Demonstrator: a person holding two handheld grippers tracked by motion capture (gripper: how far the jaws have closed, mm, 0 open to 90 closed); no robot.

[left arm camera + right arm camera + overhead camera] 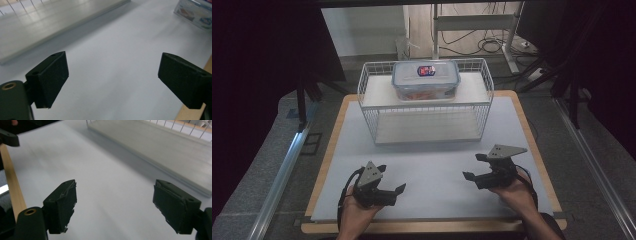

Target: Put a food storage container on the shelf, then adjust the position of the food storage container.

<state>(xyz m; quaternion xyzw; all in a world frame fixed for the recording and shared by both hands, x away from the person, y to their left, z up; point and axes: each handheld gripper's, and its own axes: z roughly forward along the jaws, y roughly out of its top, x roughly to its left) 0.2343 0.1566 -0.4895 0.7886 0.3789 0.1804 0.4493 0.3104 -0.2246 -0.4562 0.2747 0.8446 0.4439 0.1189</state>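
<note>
L gripper (391, 187) & R gripper (474, 166) wide open, empty, near edge; wire basket (372, 107) w/ lidded container (425, 80) well beyond.

In the left gripper view the clear lidded container (197, 13) is cut off by the top and right edges and looks blurred, so its label print cannot be read. In the high view the sticker on the container's lid (426, 70) is too small to read, and the person's forearms leave by the bottom edge. In the right gripper view the wire rack (175, 150) is cut off at the top and right
</note>
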